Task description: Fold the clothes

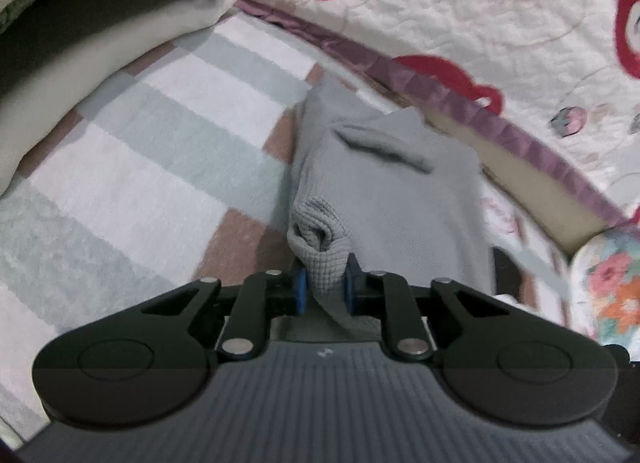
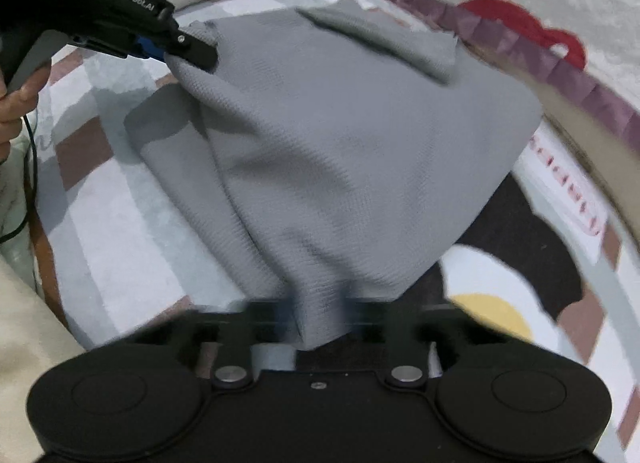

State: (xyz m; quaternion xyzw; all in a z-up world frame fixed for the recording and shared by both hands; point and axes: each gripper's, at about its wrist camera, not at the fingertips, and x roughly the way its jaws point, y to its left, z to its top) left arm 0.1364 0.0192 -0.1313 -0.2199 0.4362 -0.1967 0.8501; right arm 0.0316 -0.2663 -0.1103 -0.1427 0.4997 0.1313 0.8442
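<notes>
The left gripper (image 1: 325, 283) is closed on a bunched corner of the grey garment (image 1: 384, 183), the cloth pinched between its blue pads (image 1: 302, 287). The right gripper (image 2: 320, 315) is closed too, on another gathered part of the same garment, though this part of the picture is blurred. The garment hangs stretched between the two tools, above a striped rug (image 1: 140, 143), beside a white quilt (image 1: 500, 23) with red shapes.

Garment (image 2: 340, 135) on rug (image 2: 120, 223) — quilt (image 1: 500, 23) behind
</notes>
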